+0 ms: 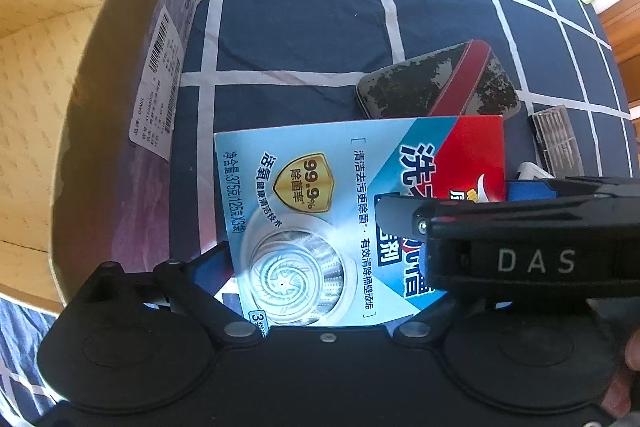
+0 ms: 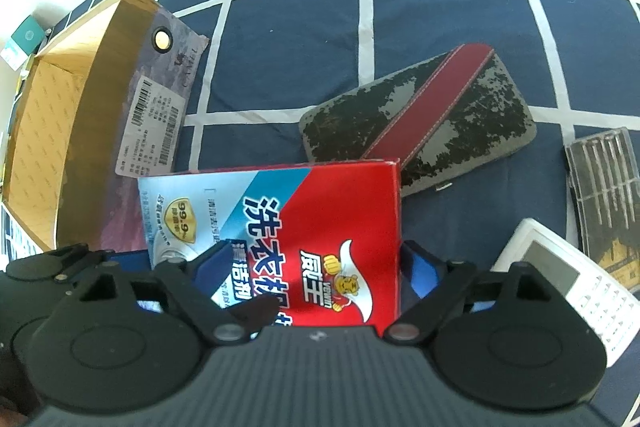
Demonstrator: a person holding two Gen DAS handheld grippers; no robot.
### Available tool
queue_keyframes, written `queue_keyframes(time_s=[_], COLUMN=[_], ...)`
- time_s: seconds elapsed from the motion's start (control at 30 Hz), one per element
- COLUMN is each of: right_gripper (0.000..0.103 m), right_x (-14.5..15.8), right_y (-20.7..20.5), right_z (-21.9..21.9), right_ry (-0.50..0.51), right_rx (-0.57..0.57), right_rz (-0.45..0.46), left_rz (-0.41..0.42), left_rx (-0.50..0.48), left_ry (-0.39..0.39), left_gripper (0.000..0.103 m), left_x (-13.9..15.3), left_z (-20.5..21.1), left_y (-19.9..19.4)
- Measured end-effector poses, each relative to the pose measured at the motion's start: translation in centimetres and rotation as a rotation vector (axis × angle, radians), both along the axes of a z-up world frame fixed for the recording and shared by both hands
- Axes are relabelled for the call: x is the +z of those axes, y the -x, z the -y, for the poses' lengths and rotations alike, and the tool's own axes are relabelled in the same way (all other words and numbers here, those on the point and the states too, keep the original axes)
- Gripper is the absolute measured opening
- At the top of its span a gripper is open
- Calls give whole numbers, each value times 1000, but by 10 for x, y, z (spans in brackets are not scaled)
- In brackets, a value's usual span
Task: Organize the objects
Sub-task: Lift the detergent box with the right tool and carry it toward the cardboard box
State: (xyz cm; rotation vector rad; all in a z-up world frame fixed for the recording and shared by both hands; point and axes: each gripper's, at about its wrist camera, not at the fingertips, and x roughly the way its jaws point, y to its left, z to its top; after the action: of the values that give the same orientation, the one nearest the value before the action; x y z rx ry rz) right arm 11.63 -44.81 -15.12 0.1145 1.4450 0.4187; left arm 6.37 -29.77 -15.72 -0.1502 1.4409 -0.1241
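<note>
Your two grippers both point down at one red-and-blue detergent box (image 2: 320, 227) on the navy checked bedsheet (image 2: 300, 27), just beside the one open cardboard box (image 2: 80, 107). Your right gripper (image 2: 308, 267) is spread with the detergent box between its blue pads (image 2: 420, 267), though you cannot tell whether they press it; your left gripper (image 1: 320, 267) also stands wide around the same box. Beyond lie one worn case with a red stripe (image 2: 440, 115), one clear case of small tools (image 2: 604, 187) and one white calculator (image 2: 560, 279).
</note>
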Motion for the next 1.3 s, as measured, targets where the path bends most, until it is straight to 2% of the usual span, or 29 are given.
queue_keyframes(time_s=[0.3,0.63,1.0,1.3], right_gripper=[87,87,86,86], right_x=[25,74,117,140], right_y=[18,59,98,112], right_z=[5,3,-26,-69], right_ry=[-8,-32,-46,-77], right_rx=[-20,-55,-70,-85], right_rz=[62,171,248,287], left_rz=[77,181,254,300], left_rx=[-19,-37,-47,-47], left_ry=[-18,-29,-54,-78], left_gripper=[97,97,96,96], left_x=[31,79,118,142], left_z=[3,-4,-33,-79], left_y=[17,53,80,92])
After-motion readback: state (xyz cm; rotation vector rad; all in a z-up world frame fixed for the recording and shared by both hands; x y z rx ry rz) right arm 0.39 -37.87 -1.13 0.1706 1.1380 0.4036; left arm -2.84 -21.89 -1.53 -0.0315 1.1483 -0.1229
